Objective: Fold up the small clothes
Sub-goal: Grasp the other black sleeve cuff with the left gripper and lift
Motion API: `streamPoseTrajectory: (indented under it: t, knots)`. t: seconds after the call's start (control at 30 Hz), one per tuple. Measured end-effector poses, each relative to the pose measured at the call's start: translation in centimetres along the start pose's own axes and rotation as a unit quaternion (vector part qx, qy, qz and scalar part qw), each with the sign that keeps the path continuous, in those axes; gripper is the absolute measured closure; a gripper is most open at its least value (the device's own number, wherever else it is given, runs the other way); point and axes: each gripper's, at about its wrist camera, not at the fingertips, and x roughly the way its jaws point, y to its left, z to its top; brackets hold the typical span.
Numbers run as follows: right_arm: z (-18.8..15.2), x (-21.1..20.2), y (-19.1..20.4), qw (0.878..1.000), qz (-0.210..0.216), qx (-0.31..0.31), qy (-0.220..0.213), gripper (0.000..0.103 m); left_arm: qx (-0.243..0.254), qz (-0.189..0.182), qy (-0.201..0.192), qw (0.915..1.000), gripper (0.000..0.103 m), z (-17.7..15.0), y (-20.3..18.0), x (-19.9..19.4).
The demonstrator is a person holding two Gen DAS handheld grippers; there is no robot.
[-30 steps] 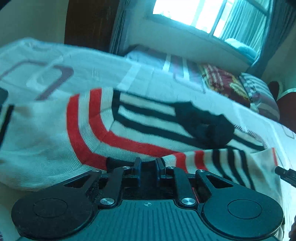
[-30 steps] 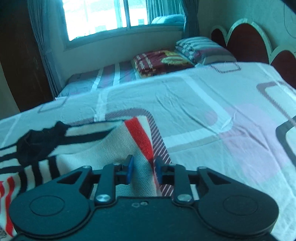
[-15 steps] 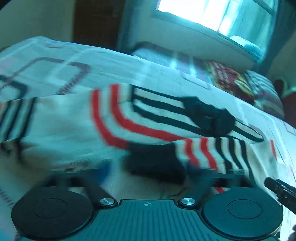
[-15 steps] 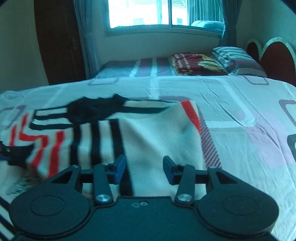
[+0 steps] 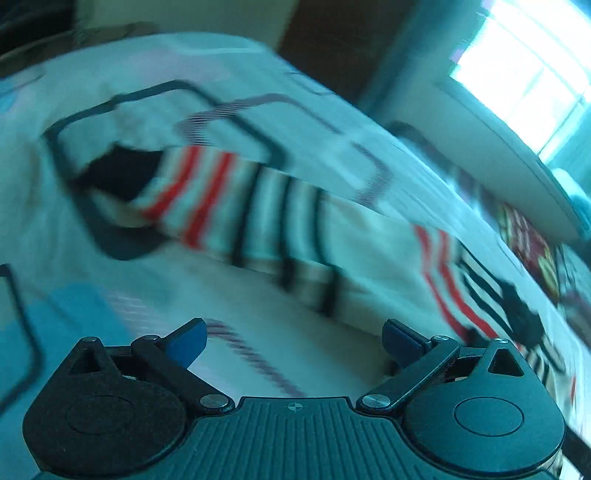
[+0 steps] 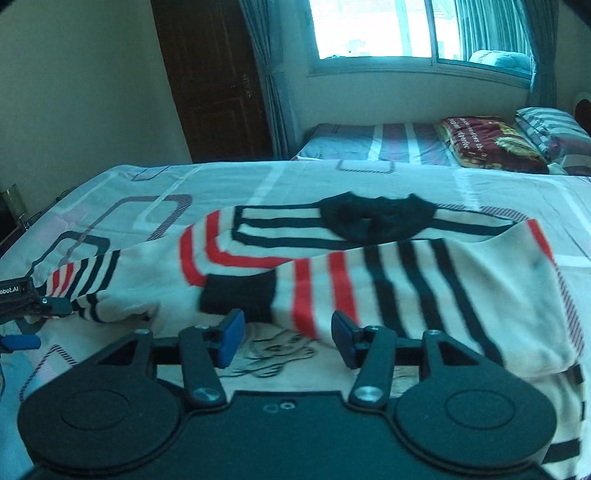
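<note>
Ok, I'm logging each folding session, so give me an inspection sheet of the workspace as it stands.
Surface: bed sheet with rounded-rectangle prints, mildly creased.
Job's things: striped sweater lying flat, right sleeve folded across the body, black collar toward the window; left sleeve stretched out sideways, blurred.
Clutter: nothing seen on the sheet.
Grippers: left gripper wide open, nothing between its fingers; right gripper opening, nothing gripped, sweater hem beneath.
Cables: nothing seen.
Surroundings: second bed with folded blanket and pillows, window, curtains, dark wooden door.
</note>
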Motion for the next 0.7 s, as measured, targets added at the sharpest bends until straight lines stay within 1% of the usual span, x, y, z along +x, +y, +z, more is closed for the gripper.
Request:
streamPoseTrajectory:
  t: [0.1,0.17,0.27,0.3,0.33,0.4,0.47,0.53,0.57,0.6,0.63,0.7]
  knots:
    - [-0.1,0.9,2.7,1.0,0.003,-0.01,0.001,0.05,-0.029,0.008,-0.008,0.9995,0.003,1.4,3.7,0.5]
    - [-0.1,1.5,4.2,1.0,0.006,-0.009,0.003,0.049,-0.056,0.001,-0.009,0.9984,0.003,2.4,5.9,1.3]
    - [-0.3,2.6,6.3,1.0,0.005,-0.01,0.009,0.047,-0.1,-0.027,0.004,0.9946,0.003,3.9,8.9,3.2]
    - [-0.4,3.0,6.8,1.0,0.004,-0.011,0.011,0.047,-0.119,-0.038,0.007,0.9921,0.009,4.1,9.8,3.9]
    - [-0.4,3.3,7.3,1.0,0.002,-0.011,0.014,0.047,-0.135,-0.053,0.006,0.9895,0.01,4.3,10.4,4.4]
    - [-0.5,3.9,8.0,1.0,-0.004,-0.011,0.016,0.046,-0.148,-0.072,-0.006,0.9864,0.01,4.8,10.8,5.1]
    - [-0.6,4.6,8.4,1.0,-0.013,-0.011,0.019,0.046,-0.15,-0.08,-0.016,0.9854,0.018,5.4,10.9,5.9]
    - [-0.6,5.2,8.5,1.0,-0.023,-0.006,0.02,0.046,-0.155,-0.083,-0.027,0.984,0.033,5.9,11.1,6.7]
    - [-0.6,5.3,8.5,0.999,-0.029,-0.005,0.018,0.046,-0.16,-0.085,-0.033,0.9828,0.035,6.1,11.1,7.0]
    - [-0.6,5.5,8.5,0.999,-0.036,-0.004,0.016,0.046,-0.163,-0.086,-0.037,0.9821,0.045,6.4,11.2,7.3]
    - [-0.5,5.6,8.4,0.999,-0.042,-0.004,0.013,0.046,-0.162,-0.085,-0.037,0.9824,0.061,6.6,11.2,7.6]
    - [-0.3,6.1,8.1,0.998,-0.054,0.0,0.011,0.046,-0.174,-0.083,-0.033,0.9808,0.079,6.9,11.4,8.5]
